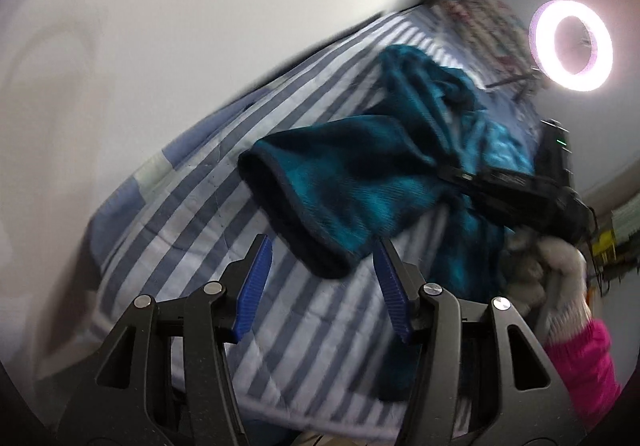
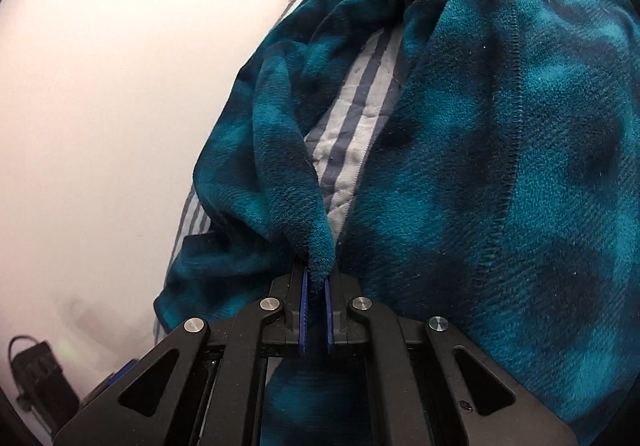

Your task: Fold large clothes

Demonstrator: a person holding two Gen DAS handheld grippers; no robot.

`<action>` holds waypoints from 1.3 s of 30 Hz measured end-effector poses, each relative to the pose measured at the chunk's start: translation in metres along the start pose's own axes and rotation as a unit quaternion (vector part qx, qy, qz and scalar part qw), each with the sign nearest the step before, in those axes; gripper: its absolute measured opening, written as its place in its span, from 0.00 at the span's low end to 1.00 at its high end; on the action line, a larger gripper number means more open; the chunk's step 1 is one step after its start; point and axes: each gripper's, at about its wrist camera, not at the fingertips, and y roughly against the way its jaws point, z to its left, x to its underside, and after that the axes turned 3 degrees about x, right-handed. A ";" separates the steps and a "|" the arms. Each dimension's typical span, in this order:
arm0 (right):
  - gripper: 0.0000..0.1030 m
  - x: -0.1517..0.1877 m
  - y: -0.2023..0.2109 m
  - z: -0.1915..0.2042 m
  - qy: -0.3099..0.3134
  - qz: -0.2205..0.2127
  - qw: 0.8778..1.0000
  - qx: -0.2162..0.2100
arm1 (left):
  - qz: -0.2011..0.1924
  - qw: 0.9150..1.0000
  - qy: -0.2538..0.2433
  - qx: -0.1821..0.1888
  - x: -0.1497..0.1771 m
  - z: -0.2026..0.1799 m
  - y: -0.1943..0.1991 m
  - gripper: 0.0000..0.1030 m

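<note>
Glaring ring light (image 1: 571, 45), motion blur

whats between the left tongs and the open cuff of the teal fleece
Only striped bedding. In the left wrist view the left tongs stand open just short of the cuff of the teal fleece, nothing gripped between them.

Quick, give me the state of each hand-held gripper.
Left hand-held gripper: open, holding nothing, near the sleeve cuff.
Right hand-held gripper: shut on a fold of the teal fleece garment.
</note>
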 end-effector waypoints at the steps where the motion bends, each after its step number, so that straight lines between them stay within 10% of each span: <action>1: 0.05 0.001 0.000 -0.001 0.003 0.000 1.000 0.000 | 0.008 1.000 0.010 -0.009 -0.002 0.003 -0.006 0.53; 10: 0.05 0.003 0.000 -0.003 0.007 0.002 1.000 -0.004 | -0.014 0.997 0.053 -0.046 -0.025 0.015 -0.044 0.48; 12: 0.05 0.006 -0.002 -0.002 0.008 0.002 1.000 -0.002 | -0.028 0.998 0.039 -0.036 -0.028 0.010 -0.046 0.03; 23: 0.17 0.000 0.030 0.021 0.039 0.011 0.999 0.009 | -0.140 0.983 -0.112 0.029 -0.014 -0.064 0.069 0.02; 26: 0.42 -0.012 0.060 0.035 0.065 -0.016 0.998 0.009 | -0.170 0.973 -0.154 0.026 -0.002 -0.078 0.101 0.02; 39: 0.43 -0.121 0.038 0.101 0.071 -0.004 0.997 0.032 | -0.187 0.960 -0.207 0.041 0.013 -0.098 0.111 0.02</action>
